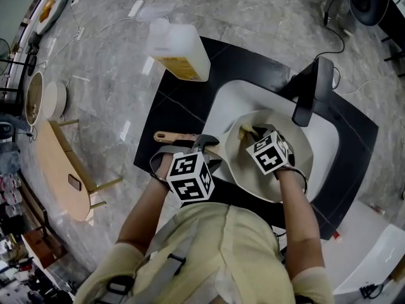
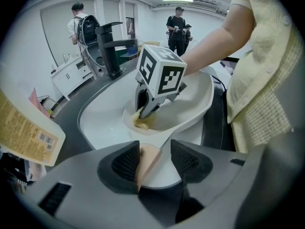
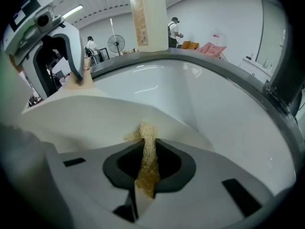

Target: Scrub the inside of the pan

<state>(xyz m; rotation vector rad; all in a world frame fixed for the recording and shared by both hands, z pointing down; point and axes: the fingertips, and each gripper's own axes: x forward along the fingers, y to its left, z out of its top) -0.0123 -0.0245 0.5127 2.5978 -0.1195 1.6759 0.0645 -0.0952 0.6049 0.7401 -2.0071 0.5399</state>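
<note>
Head view: I've got the pan (image 1: 243, 168) tilted in the white sink (image 1: 330, 145), open side twd me. Its wooden handle (image 1: 166, 136) sticks out left over the black counter (image 1: 183, 103). The left gripper (image 1: 204, 144) is on the handle close to the pan rim. The right gripper (image 1: 250, 134) is down inside the pan w/ a yellow scrub pad (image 1: 244, 130) at its tips, and the pad touches the pan's inner wall on the far side. A black faucet (image 1: 311, 92) reaches over the sink's far edge, near the pan rim. A pale plastic jug (image 1: 179, 48) w/ a yellow label stands by the counter's far-left edge, well apart from the pan.

Left gripper view: jaws are clamped round the tan handle. It sits hard against the left pad, w/ a thin light sliver showing at the right pad. Beyond them the right gripper's marker cube (image 2: 161, 73) leans into the pan, w/ the scrub pad on the bottom curve.

Right gripper view: jaws are pinched tight on the scrub pad. The coarse yellow mesh is squeezed flat btwn the pads and pokes out front onto the cream pan surface. The left gripper shows upper left, at the pan's edge.

Bkgd: a few ppl (image 2: 177, 25) stand far back in the room.
</note>
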